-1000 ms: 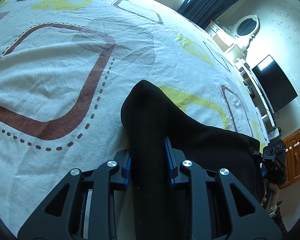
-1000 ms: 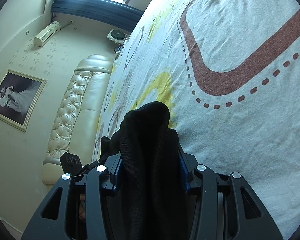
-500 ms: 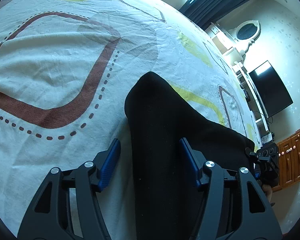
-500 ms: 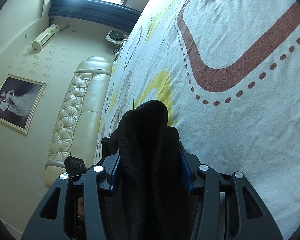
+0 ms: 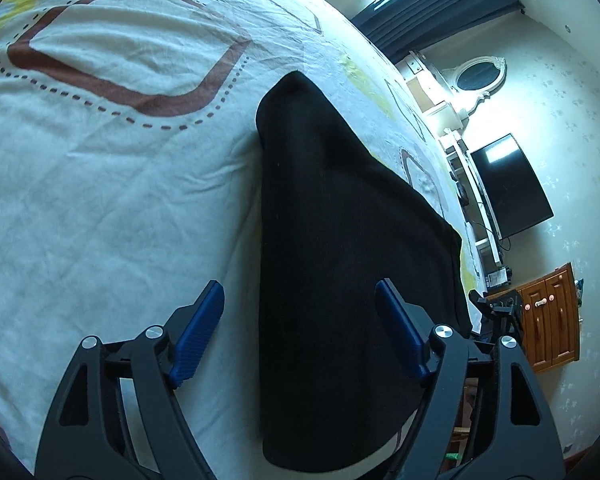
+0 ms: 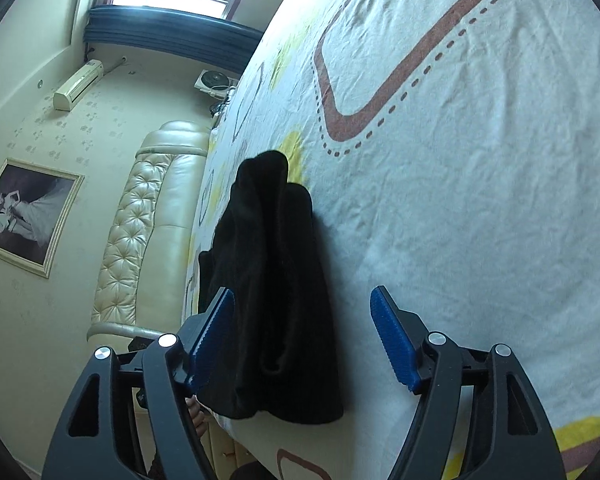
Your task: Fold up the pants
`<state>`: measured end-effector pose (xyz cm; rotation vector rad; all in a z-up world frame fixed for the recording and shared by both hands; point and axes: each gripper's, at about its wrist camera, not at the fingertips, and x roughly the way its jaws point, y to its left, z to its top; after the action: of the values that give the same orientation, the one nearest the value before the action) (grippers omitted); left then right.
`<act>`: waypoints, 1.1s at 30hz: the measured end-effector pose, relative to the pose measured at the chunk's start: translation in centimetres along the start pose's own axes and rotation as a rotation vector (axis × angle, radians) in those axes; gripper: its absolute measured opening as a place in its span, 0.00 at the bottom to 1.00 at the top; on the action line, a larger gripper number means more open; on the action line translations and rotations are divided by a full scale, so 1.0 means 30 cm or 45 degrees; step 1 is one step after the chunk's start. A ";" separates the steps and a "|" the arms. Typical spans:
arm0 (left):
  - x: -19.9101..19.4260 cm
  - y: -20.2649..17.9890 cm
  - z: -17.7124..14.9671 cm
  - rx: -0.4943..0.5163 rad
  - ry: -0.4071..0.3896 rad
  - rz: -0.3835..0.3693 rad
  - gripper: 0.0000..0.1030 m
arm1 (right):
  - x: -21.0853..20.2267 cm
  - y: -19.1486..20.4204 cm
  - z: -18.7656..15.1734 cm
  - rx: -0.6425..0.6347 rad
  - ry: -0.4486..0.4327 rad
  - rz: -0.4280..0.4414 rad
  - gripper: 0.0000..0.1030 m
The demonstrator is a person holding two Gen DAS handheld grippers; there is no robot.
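Observation:
The black pants (image 5: 340,264) lie folded on the patterned bed sheet (image 5: 100,184), near the bed's front edge. My left gripper (image 5: 300,300) is open, its blue pads either side of the fabric and clear of it. In the right wrist view the pants (image 6: 276,288) show as a bunched, layered fold. My right gripper (image 6: 302,308) is open and holds nothing; its left pad is beside the fabric. The right gripper also shows in the left wrist view (image 5: 496,312), at the far end of the pants.
The sheet (image 6: 460,200) is white with brown and yellow shapes. A padded cream headboard (image 6: 140,232) stands at one end of the bed. A TV (image 5: 508,188) and a wooden cabinet (image 5: 552,320) stand beyond the other side.
Both grippers have opened and let go of the pants. Both have drawn back from the fabric, which now rests on the bed.

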<state>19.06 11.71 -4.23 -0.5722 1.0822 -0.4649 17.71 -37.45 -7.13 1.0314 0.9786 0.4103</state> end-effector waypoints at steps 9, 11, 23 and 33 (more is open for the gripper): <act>0.028 -0.008 -0.091 -0.038 -0.007 -0.073 0.76 | 0.073 0.055 -0.113 -0.065 0.133 0.004 0.68; 0.032 -0.021 -0.104 -0.019 -0.035 -0.023 0.71 | 0.090 0.063 -0.133 -0.110 0.145 -0.099 0.51; 0.040 -0.086 -0.100 0.010 -0.035 0.114 0.35 | 0.059 0.044 -0.133 -0.067 0.123 -0.030 0.38; 0.035 -0.087 -0.113 0.027 -0.030 0.153 0.34 | 0.045 0.048 -0.145 -0.070 0.132 -0.022 0.37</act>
<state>16.18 8.38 -4.49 -0.4898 1.0818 -0.3635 15.00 -33.53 -7.25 0.9590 1.0625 0.4772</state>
